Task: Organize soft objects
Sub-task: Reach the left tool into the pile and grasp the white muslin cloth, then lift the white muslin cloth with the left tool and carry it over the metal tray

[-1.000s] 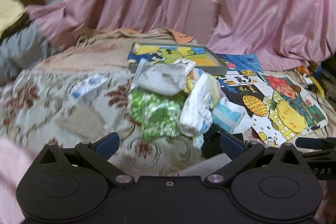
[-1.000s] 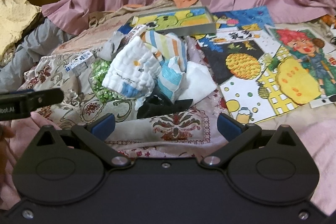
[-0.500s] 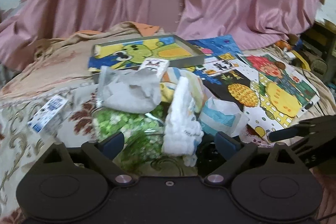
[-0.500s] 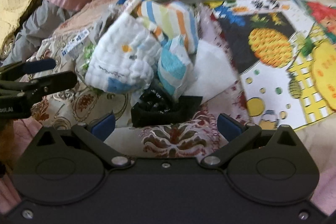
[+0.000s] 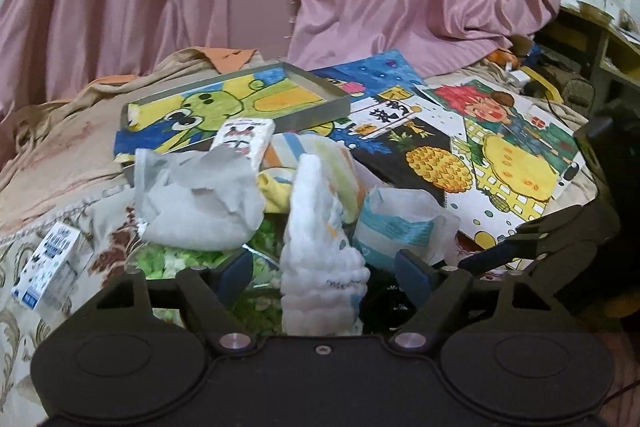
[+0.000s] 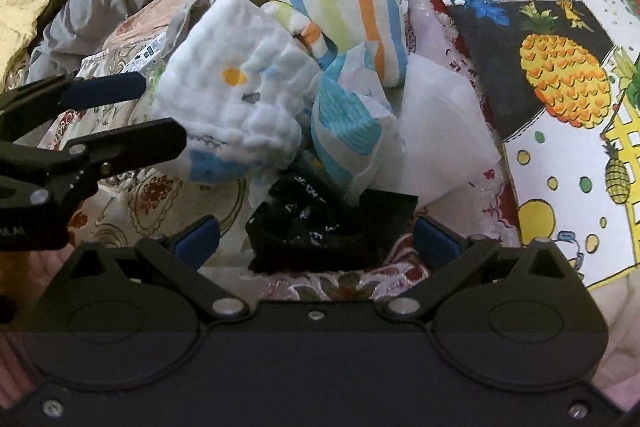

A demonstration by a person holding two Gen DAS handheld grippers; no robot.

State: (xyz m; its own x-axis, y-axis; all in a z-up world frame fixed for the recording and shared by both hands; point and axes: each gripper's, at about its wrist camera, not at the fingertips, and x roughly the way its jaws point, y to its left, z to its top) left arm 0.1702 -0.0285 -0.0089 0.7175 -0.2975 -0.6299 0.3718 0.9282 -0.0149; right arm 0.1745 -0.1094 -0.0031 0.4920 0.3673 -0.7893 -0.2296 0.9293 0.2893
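Left gripper [image 5: 326,273] narrowing around white cloth [image 5: 320,259]; labels illegible.

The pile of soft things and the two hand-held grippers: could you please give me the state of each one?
White quilted cloth: crumpled, standing between the left pads.
Black fabric item: bunched, lying between the right pads.
Striped cloth: crumpled on the pile.
Grey cloth: crumpled over the green bag.
Left hand-held gripper: open, jaws just been closing.
Right hand-held gripper: open.
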